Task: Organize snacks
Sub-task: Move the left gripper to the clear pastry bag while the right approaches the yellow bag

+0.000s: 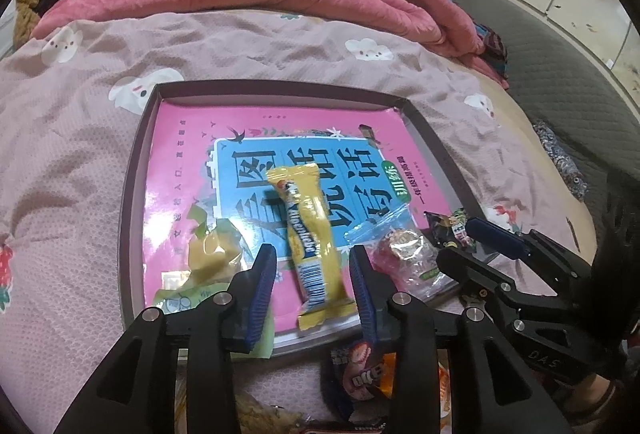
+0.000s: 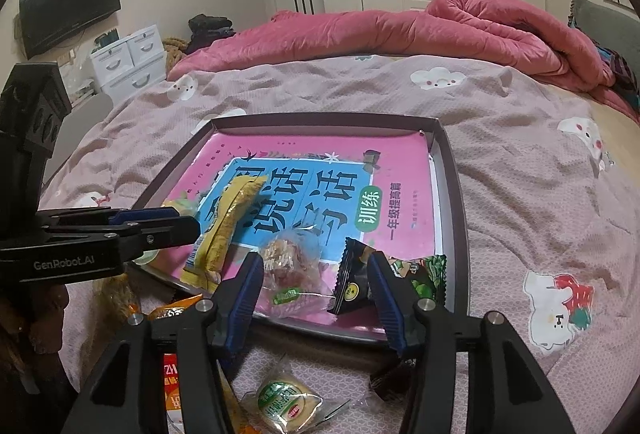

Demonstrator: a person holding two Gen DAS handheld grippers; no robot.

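Blue pads of the left gripper [image 1: 314, 286] stand apart on both sides of a yellow snack bar [image 1: 310, 238], and a gap shows between each pad and the wrapper – the jaws are released and press on nothing. The bar lies lengthwise on a pink book [image 1: 280, 137] inside a shallow dark tray [image 1: 134, 169], with its near end close to the tray's front rim. Left of the bar there is a yellowish snack in a green-printed wrapper [image 1: 208, 254], partly behind the left finger.

The right gripper [image 2: 316, 292] is also unclenched. Between its fingers, but not squeezed, lie a clear bag with reddish pieces [image 2: 292, 266] and a black snack packet [image 2: 354, 276]; the right pad stands just beside the black packet – whether it touches, the view cannot tell. Both snacks rest on the near edge of the book in the tray.

The tray sits on a pink bedsheet with cloud prints [image 2: 520, 161]. In front of the tray, on the sheet, more snacks wait: a round cake in a clear wrapper [image 2: 286, 404] and an orange packet [image 2: 172, 310].
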